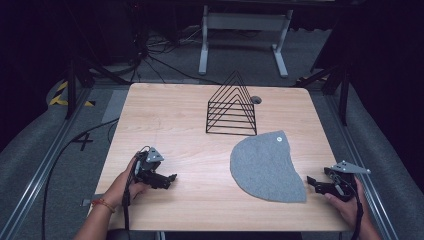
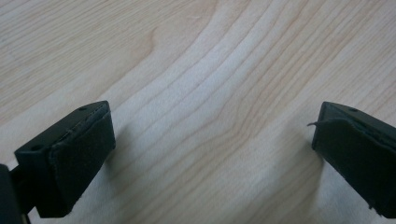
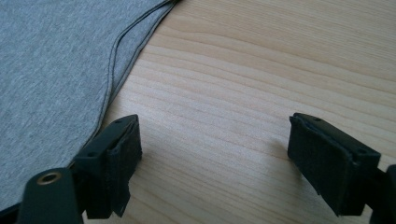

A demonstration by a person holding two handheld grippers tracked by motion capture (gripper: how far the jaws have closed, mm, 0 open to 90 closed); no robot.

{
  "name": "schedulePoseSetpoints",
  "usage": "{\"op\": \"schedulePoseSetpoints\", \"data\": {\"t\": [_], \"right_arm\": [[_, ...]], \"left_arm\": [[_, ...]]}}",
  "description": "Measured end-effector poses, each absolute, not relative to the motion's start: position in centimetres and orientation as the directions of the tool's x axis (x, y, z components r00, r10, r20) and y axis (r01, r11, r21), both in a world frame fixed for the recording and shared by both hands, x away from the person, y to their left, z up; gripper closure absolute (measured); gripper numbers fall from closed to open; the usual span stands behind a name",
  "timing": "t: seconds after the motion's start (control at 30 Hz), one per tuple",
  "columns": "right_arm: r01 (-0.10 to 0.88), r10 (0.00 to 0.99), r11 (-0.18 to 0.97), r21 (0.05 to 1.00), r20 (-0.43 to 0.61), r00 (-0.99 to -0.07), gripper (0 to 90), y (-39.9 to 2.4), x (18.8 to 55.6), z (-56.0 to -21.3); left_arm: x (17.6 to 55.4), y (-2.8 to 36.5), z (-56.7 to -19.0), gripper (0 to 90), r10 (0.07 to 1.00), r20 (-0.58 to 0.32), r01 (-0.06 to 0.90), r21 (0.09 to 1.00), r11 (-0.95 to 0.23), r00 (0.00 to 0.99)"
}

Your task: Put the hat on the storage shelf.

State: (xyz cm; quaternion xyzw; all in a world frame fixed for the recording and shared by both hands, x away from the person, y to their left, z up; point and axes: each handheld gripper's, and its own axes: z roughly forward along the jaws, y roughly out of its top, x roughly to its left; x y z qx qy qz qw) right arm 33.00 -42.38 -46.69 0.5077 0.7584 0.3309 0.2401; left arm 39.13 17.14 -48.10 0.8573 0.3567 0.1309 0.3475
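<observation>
A pale wood-grain bench stands in a dark room with cables on the grey floor. A black wire rack sits toward 12 o'clock; a grey cloth, perhaps felt, lies flat at 4 o'clock. The left gripper at 8 o'clock and the right gripper just beside the cloth's edge both have jaws spread, empty.

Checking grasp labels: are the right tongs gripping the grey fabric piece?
No, the right tongs stand open over bare wood, with the grey fabric piece lying beside them.
</observation>
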Motion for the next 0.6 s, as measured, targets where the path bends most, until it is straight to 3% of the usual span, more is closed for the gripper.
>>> {"op": "schedulePoseSetpoints", "data": {"t": [0.33, 0.6], "right_arm": [[0.619, 0.919, 0.287, 0.731, -0.026, -0.394, 18.9, -42.5, 33.2, -46.5], [0.529, 0.888, 0.318, 0.787, -0.051, -0.458, 36.6, -41.4, 32.6, -44.8]], "left_arm": [[38.3, 17.4, -48.1, 0.4, 0.693, -0.017, 0.512, 0.688, -0.515, 0.721], [38.1, 17.4, -48.1, 0.3, 0.677, -0.018, 0.503, 0.685, -0.527, 0.735]]}}
